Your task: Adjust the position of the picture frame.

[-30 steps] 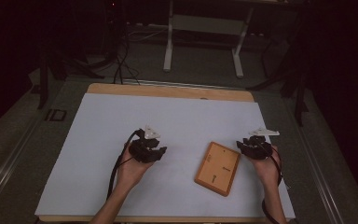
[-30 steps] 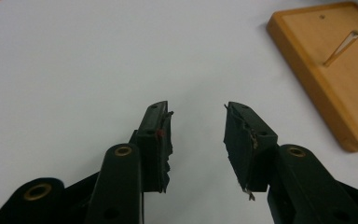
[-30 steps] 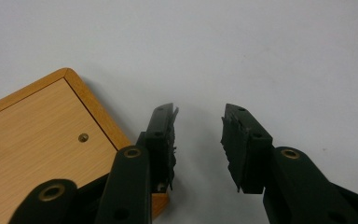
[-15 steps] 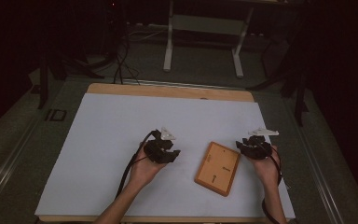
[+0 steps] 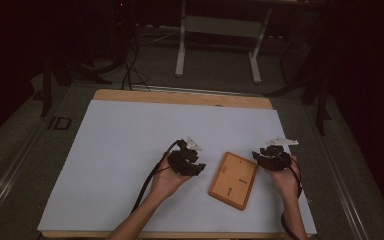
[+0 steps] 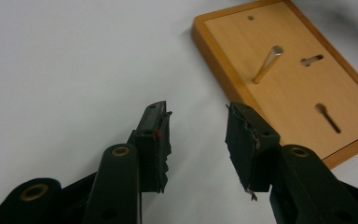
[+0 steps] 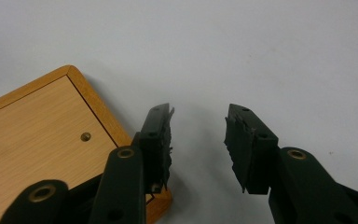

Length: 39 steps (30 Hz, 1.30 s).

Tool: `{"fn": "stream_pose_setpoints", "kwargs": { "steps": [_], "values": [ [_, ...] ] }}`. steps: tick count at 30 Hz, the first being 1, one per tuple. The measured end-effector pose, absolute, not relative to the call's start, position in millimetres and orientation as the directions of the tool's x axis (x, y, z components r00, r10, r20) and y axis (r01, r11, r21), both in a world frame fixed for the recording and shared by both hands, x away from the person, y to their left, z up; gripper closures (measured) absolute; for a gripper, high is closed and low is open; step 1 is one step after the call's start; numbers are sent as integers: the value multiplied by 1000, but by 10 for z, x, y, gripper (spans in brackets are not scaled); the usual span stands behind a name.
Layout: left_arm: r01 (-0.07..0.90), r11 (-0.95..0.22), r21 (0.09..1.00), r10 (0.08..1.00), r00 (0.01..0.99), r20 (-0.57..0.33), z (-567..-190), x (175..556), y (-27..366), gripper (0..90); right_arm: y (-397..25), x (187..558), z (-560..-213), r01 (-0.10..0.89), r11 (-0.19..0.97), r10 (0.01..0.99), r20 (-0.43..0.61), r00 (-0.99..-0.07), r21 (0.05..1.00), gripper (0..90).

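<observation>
The left gripper (image 6: 198, 135) and right gripper (image 7: 198, 137) both stand wide and empty, flanking the wooden board (image 5: 233, 180) that lies flat on the white table (image 5: 120, 150); a brass peg (image 6: 266, 64) stands in it. This looks like an approach step; next, probably, each gripper must close in on a board edge or the peg.

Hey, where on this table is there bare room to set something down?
The white sheet is bare across its far half and all along its left side, beyond the left gripper. It is crowded near the front right: the wooden board lies between the left gripper and the right gripper, with narrow gaps.
</observation>
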State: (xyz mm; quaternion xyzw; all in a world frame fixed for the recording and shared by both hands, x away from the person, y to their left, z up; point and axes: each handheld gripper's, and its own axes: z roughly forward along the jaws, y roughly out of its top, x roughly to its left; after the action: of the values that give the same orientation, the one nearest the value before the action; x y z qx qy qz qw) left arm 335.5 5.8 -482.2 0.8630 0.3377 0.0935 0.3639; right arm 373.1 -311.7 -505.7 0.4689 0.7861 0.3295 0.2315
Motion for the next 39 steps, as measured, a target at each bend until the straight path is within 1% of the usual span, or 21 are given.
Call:
{"fn": "stream_pose_setpoints", "kwargs": {
  "steps": [14,20,29,39],
  "values": [
    [496,-541,679,612,786,-86,-4905,3361,-231,584,-3118,3732,-5063,582,349,888,-60,-456,734,583],
    [490,-523,697,605,790,-102,-4939,3362,-305,580,-3110,3732,-5068,581,352,886,-62,-459,734,577],
    [493,-516,700,588,798,-130,-5012,3385,-471,619,-3119,3734,-5072,582,349,888,-60,-456,734,574],
    [493,-525,693,584,802,-128,-5099,3409,-647,676,-3116,3733,-5069,578,353,885,-61,-462,736,573]
  ]
}}
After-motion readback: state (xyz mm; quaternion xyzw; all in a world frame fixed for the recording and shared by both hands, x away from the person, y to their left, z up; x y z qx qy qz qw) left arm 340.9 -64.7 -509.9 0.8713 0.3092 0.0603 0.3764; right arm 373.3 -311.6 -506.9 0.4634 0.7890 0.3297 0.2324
